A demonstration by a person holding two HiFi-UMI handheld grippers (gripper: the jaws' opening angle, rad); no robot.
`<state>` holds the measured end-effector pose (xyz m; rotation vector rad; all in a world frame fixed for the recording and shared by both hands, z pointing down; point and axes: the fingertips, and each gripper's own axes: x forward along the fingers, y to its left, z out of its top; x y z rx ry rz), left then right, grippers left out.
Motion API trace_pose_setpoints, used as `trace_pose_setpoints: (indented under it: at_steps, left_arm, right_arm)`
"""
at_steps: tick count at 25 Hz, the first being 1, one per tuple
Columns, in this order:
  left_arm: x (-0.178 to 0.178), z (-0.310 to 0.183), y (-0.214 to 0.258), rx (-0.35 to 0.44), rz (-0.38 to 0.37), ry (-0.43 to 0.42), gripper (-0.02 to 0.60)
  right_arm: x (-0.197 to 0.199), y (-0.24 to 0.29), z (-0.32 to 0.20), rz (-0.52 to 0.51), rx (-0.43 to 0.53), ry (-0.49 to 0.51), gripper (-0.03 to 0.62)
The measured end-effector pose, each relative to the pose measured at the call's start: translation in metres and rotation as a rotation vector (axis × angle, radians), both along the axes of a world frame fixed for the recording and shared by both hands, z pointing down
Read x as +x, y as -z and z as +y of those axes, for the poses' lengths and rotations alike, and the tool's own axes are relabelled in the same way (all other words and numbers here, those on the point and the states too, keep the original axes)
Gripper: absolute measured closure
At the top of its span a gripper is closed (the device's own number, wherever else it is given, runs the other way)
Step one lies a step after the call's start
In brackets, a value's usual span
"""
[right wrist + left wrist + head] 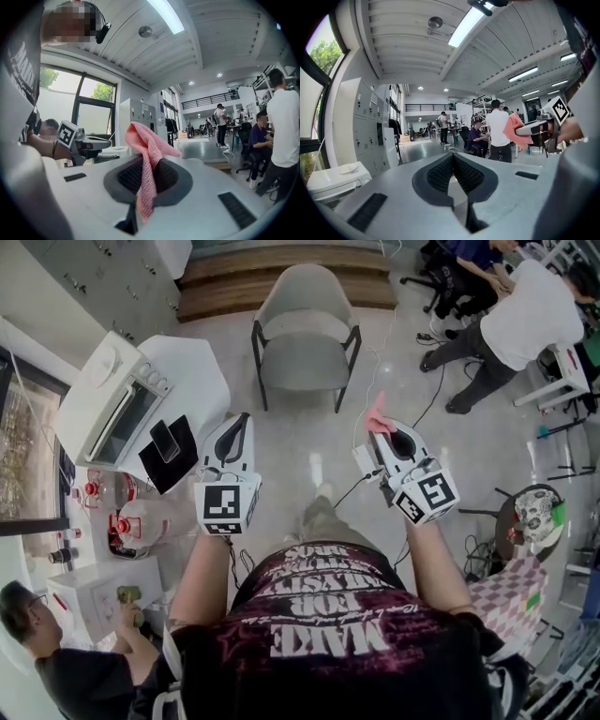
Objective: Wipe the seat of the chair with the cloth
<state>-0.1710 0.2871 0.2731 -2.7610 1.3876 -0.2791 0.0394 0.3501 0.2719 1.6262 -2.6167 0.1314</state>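
Right tool (389,435) clamps pink cloth (378,417), pinched part hidden; left tool (242,423) closed, empty; chair (307,360) well apart.

The glossy pale floor (309,451) carries a grey chair (306,334), upright on dark legs just in front of a wooden step (281,277). Thin cables (433,399) trail across the floor to the chair's right. At the left, a white tabletop (197,381) holds a white oven (112,399).
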Motion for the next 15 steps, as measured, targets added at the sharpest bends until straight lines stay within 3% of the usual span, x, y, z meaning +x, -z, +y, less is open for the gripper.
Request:
trace_pose_setpoints:
  at_steps: [15]
  left_arm:
    - [0.07, -0.115, -0.012, -0.041, 0.012, -0.009, 0.577]
  right_arm:
    - [0.057, -0.009, -0.109, -0.026, -0.049, 0.02, 0.566]
